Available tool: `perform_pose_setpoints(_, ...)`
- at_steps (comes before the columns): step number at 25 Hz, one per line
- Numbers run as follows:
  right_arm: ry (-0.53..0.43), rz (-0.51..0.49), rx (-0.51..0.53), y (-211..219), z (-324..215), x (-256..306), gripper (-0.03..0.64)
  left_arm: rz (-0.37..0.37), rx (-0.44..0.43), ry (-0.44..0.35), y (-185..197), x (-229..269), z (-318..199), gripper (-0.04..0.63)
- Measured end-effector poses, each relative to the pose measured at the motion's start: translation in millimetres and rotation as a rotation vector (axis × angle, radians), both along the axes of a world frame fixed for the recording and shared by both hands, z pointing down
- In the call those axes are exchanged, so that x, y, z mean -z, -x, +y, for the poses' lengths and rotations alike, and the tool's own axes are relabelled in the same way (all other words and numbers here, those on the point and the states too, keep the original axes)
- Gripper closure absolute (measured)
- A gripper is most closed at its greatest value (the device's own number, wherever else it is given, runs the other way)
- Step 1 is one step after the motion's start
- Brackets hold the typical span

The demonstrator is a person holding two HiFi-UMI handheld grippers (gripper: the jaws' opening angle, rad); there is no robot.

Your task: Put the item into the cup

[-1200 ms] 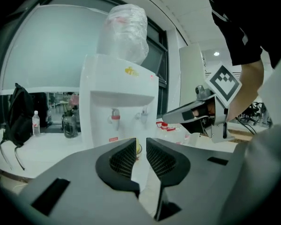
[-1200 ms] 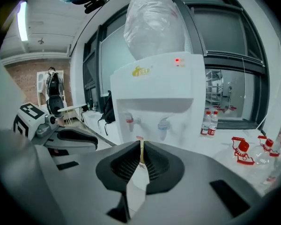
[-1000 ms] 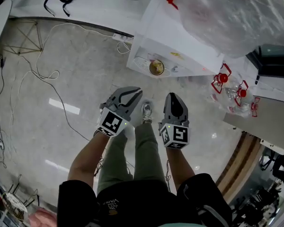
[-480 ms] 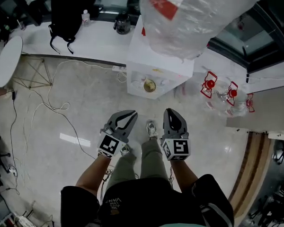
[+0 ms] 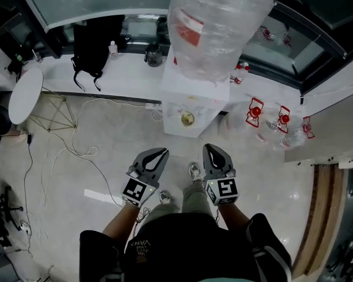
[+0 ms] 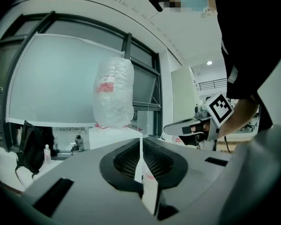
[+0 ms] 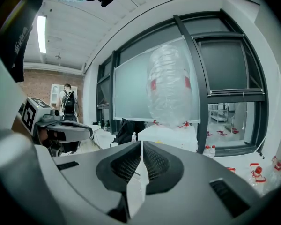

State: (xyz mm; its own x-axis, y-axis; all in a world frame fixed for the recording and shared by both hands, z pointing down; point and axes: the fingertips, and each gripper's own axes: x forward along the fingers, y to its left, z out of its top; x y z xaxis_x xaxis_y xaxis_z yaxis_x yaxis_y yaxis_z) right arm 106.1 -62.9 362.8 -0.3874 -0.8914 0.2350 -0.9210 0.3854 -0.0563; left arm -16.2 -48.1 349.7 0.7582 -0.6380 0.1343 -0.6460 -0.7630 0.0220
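Both grippers closed and empty, facing the dispenser.
The left gripper (image 5: pixel 156 153) and right gripper (image 5: pixel 213 150) hang side by side above the floor, jaws pressed together on nothing. The cup (image 5: pixel 187 119) sits in the dispenser (image 5: pixel 175 90) niche, well ahead of them. I cannot make out the item.

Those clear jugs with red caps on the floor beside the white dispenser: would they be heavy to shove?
Probably light: the jugs look see-through and empty. Their thin clear walls would likely flex if squeezed. Standing loose on the glossy floor, they'd probably slide or tip easily.
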Motion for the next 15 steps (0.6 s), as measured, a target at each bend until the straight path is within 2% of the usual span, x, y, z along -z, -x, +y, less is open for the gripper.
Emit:
perform_pose_setpoints(9, -0.054, -0.012, 0.003, -0.8, 42.6, 45.1, 0.571, 0.017, -0.005, 0.000, 13.7, 45.9, 54.2, 0.563)
perform_pose_setpoints(12, -0.056, 0.007, 0.011, -2.7, 56.6, 50.1, 0.571, 0.029, 0.005, -0.003, 16.9, 51.9, 68.8, 0.563)
perform_pose_setpoints(15, -0.093, -0.020, 0.022, -0.4, 67.1, 59.4, 0.571, 0.039, 0.014, -0.005, 19.8, 57.4, 79.3, 0.563)
